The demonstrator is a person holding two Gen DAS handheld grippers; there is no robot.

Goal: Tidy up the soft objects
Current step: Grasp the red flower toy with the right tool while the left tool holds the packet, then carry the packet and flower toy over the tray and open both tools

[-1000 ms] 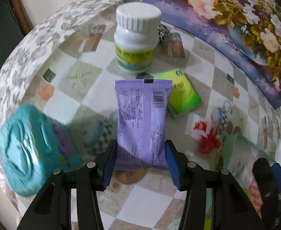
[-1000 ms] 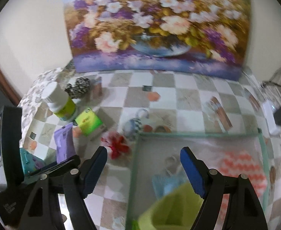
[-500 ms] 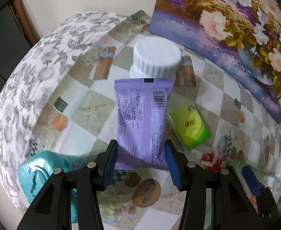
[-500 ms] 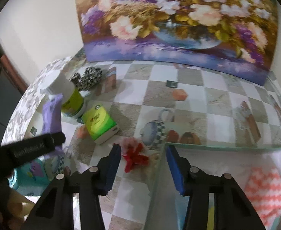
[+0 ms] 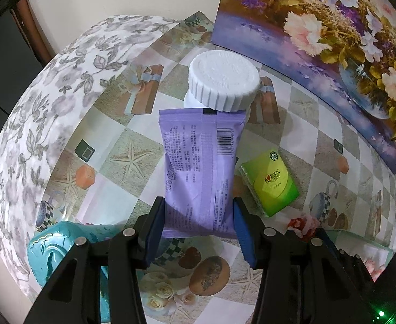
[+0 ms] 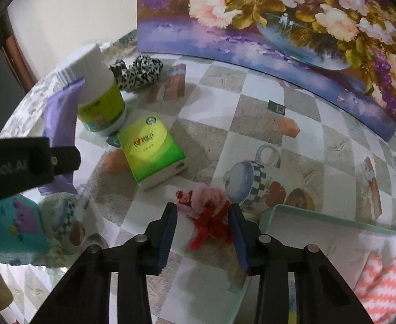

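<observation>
My left gripper (image 5: 198,222) is shut on a purple soft packet (image 5: 200,170) and holds it above the table; the packet also shows in the right wrist view (image 6: 60,118). My right gripper (image 6: 202,222) has its jaws around a red and pink fluffy scrunchie (image 6: 208,210) that lies on the table; whether the pads touch it I cannot tell. A green tissue pack (image 6: 150,152) lies just beyond it, also in the left wrist view (image 5: 271,183). A mint-rimmed tray (image 6: 333,220) at the right holds an orange-and-white zigzag cloth (image 6: 379,278).
A white-capped bottle (image 5: 222,83) with a green label (image 6: 100,105) stands behind the packet. A black-and-white spotted scrunchie (image 6: 138,71) lies beyond it. A teal box (image 5: 52,264) sits at the left table edge. A flower painting (image 6: 279,19) leans on the back wall.
My left gripper has lifted the purple packet higher. My right gripper has moved left from over the tray and down to the red scrunchie, with its jaws narrower.
</observation>
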